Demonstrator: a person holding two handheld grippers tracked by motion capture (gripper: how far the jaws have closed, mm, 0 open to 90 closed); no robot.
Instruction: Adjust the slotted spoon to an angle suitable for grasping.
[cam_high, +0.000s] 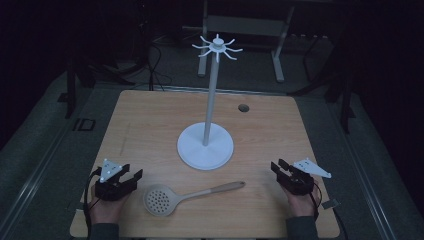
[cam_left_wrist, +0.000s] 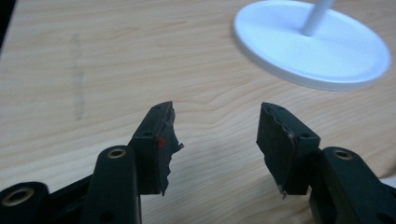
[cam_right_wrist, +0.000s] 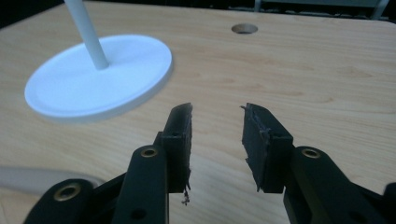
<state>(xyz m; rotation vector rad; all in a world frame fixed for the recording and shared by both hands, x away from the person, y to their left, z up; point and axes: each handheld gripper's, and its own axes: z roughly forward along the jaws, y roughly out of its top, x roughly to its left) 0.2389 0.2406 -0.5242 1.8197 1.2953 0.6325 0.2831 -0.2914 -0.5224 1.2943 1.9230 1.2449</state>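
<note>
Both black claws (cam_high: 131, 172) (cam_high: 278, 165) gape empty — round perforated skimmer (cam_high: 161, 200), smooth wooden handle, between them.

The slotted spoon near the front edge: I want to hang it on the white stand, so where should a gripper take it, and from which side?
Probably the wooden handle, taken from above with the open right gripper, jaws across it. The slotted spoon lies flat, its handle pointing toward that gripper, slim and straight; the round bowl is wider.

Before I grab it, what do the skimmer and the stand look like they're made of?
Skimmer: pale matte perforated bowl, probably plastic or silicone; light tan handle, looks like wood. Stand: uniform white, smooth, slightly glossy base and pole, likely painted metal or plastic; can't tell which.
</note>
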